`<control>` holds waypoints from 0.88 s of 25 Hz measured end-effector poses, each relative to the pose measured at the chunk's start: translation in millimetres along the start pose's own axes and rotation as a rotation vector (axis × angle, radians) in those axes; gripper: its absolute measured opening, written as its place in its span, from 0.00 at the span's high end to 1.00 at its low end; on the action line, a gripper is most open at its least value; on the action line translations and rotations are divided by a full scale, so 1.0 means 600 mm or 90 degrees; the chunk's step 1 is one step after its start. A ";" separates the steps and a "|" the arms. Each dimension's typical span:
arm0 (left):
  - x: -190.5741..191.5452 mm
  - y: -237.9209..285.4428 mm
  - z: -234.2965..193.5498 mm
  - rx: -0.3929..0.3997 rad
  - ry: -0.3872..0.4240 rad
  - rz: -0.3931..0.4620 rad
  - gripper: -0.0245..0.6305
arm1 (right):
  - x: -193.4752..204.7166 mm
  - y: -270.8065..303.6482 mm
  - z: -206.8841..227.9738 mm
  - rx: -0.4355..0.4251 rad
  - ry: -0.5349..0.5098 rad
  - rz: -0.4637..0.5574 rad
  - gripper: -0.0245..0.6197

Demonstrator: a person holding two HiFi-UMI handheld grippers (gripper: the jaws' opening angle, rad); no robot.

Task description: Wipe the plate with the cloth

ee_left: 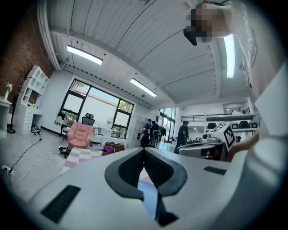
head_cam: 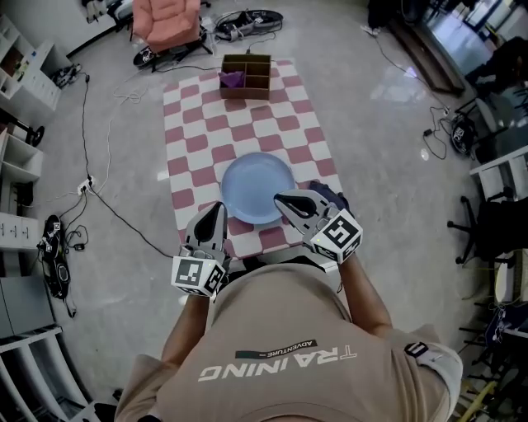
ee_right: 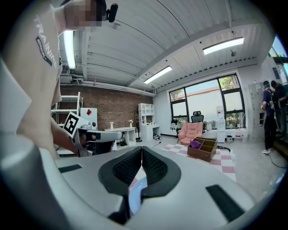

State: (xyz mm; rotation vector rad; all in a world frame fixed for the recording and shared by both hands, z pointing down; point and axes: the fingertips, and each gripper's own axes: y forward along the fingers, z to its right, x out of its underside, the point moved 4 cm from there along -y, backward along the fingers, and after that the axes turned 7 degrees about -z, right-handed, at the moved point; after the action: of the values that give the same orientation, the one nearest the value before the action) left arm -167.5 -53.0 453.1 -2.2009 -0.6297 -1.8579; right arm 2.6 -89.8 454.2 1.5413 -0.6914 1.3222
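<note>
A light blue plate [head_cam: 256,188] lies on a pink-and-white checkered mat [head_cam: 198,124] spread on the floor. A dark blue cloth [head_cam: 330,194] is bunched at the plate's right edge, partly hidden behind my right gripper [head_cam: 281,199]. That gripper is shut and empty, its tips over the plate's near right rim. My left gripper [head_cam: 216,207] is also shut and empty, at the plate's near left edge. In the left gripper view the pads [ee_left: 135,167] meet, with a sliver of plate [ee_left: 148,196] below. In the right gripper view the right gripper [ee_right: 141,151] is closed over a sliver of plate [ee_right: 135,193].
A wooden compartment box [head_cam: 247,76] with a purple cloth [head_cam: 232,79] sits at the mat's far end. A pink armchair [head_cam: 166,20] stands beyond it. Cables [head_cam: 99,177] cross the floor at left, beside white shelves [head_cam: 18,124]. Office chairs [head_cam: 487,231] stand at right. People [ee_left: 182,133] stand far off.
</note>
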 end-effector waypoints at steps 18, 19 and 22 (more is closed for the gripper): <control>-0.022 0.057 -0.069 0.009 -0.004 0.003 0.94 | -0.035 0.087 0.063 0.017 -0.030 -0.016 0.94; -0.023 0.058 -0.068 0.004 -0.005 0.004 0.94 | -0.038 0.087 0.067 0.014 -0.032 -0.014 0.93; -0.028 0.065 -0.061 -0.005 -0.003 0.005 0.94 | -0.045 0.080 0.080 0.011 -0.040 -0.007 0.93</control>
State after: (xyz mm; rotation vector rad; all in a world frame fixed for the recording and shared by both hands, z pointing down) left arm -185.1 -105.7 448.9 -2.2104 -0.6147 -1.8548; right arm -26.4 -156.3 444.6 1.6042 -0.7123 1.2787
